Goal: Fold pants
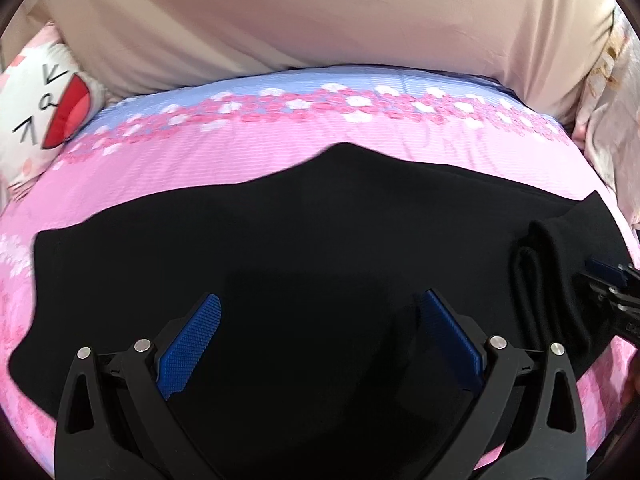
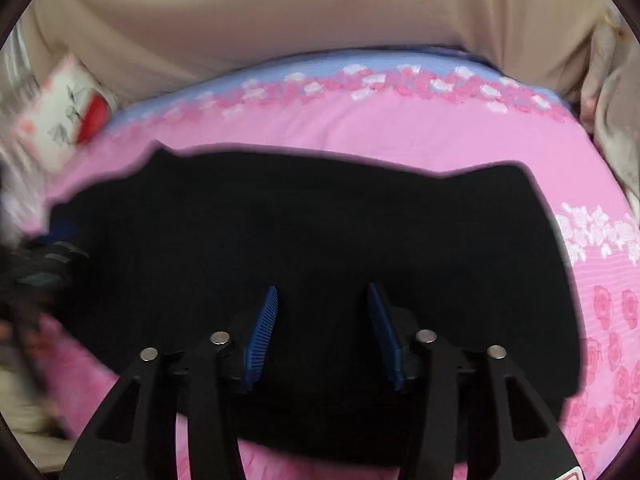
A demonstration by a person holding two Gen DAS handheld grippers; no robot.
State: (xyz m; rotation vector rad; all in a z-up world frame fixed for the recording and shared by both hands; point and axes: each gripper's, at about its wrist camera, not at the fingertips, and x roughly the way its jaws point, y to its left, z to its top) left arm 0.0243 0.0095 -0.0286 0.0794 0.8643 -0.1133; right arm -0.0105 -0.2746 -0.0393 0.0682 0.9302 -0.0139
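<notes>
Black pants (image 1: pixel 280 264) lie spread on the pink flowered bed sheet (image 1: pixel 240 152). My left gripper (image 1: pixel 320 300) is open just above the pants, nothing between its blue pads. At the right of the left wrist view a folded bunch of the pants (image 1: pixel 540 264) stands up, with the right gripper (image 1: pixel 608 280) beside it. In the right wrist view the pants (image 2: pixel 320 232) fill the middle, and my right gripper (image 2: pixel 322 292) is open over them, empty. The left gripper (image 2: pixel 44 264) shows blurred at the left edge.
A beige headboard or cushion (image 1: pixel 320 12) runs along the back of the bed. A white cartoon pillow (image 1: pixel 40 112) lies at the back left. A pale floral cloth (image 1: pixel 612 120) hangs at the right. The sheet (image 2: pixel 400 128) shows beyond the pants.
</notes>
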